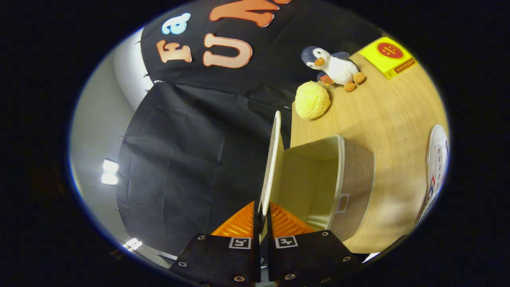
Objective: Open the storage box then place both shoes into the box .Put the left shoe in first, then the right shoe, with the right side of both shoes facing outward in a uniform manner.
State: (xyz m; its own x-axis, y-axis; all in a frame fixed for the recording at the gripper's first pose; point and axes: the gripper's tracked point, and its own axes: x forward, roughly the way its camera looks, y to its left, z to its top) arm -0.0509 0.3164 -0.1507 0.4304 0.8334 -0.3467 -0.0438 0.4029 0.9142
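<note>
The gripper [261,221] is closed narrow on the raised lid [273,159] of the storage box [342,179], both fingers pressing it; the box's visible inside looks empty

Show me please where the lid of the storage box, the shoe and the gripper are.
lid [274,159], gripper view: on its edge, pinched between the fingers.
storage box [356,175], gripper view: on its outer fabric wall.
shoe [437,159], gripper view: on its laced upper.
gripper [261,221], gripper view: midway between its fingertips.

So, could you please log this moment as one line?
tool shut on beige fabric storage box lid | lid raised | box open, empty | white shoe on table
</note>
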